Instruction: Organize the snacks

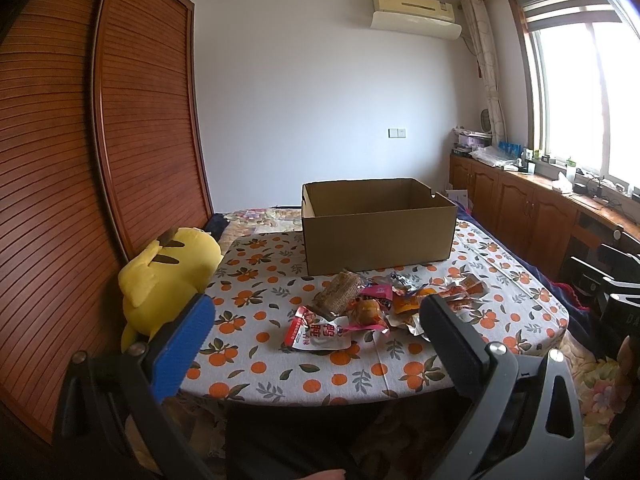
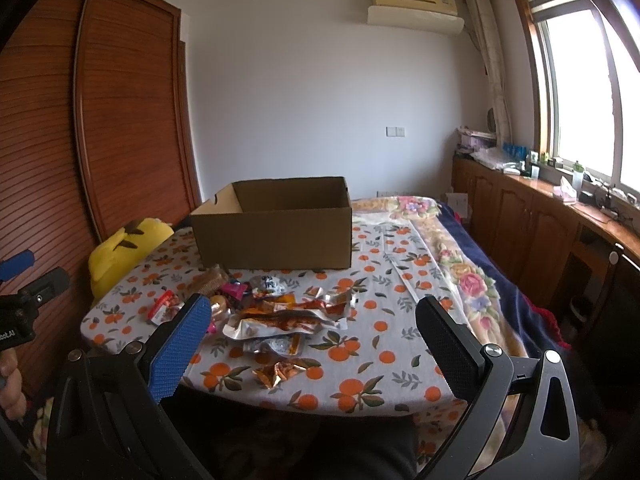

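Left tool [image 1: 316, 322], nearest the lens in the left wrist view: fingers spread wide, one blue-padded, one black, pinching nothing, held above the near edge of the desk [image 1: 280, 376]. Right tool [image 2: 314, 320], right wrist view: likewise spread and empty, above the same edge. Snacks [image 1: 372, 304]: a loose heap of foil and plastic packets on the orange-print cloth, at 12 o'clock from the left tool and between its fingers in that view; a white-and-red packet [image 1: 316, 330] lies at the heap's near-left edge. In the right wrist view the heap [image 2: 276, 316] sits at 11 o'clock from the right tool, with one small packet [image 2: 282, 372] apart on the near side. Box [image 1: 378, 226]: open cardboard, upright, just beyond the heap at 12 o'clock. Plush [image 1: 168, 276]: yellow, at 9 o'clock, beside the desk's left edge.
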`<state>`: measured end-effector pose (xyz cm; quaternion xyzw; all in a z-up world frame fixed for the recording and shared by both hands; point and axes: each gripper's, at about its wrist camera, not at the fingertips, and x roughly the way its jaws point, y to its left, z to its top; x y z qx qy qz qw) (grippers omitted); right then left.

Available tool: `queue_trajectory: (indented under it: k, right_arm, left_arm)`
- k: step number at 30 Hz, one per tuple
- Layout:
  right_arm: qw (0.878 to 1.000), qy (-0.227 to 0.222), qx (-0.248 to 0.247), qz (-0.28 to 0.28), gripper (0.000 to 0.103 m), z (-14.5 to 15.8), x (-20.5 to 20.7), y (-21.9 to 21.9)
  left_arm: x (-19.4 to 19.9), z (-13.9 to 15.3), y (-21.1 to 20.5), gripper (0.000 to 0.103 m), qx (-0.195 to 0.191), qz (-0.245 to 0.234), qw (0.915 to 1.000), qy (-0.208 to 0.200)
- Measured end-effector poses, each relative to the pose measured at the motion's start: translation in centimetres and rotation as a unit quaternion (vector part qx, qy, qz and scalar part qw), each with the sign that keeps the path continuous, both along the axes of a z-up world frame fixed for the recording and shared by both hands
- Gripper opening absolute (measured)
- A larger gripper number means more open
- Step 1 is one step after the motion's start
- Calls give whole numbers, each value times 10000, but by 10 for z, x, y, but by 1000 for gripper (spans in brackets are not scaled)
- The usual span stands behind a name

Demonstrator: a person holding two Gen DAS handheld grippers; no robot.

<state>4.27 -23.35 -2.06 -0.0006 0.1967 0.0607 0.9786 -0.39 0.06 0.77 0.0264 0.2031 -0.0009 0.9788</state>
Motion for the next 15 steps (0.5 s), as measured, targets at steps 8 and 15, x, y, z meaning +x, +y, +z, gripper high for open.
queue_trajectory:
  k: [8, 15]
  right_arm:
    - [10000, 16, 4, 0, 103, 0, 1, 0]
    - [10000, 30, 14, 10, 103, -2, -1, 1]
  left_arm:
    - [1, 0, 1, 103, -3, -1, 10000, -1]
    - [0, 0, 0, 103, 2, -3, 10000, -8]
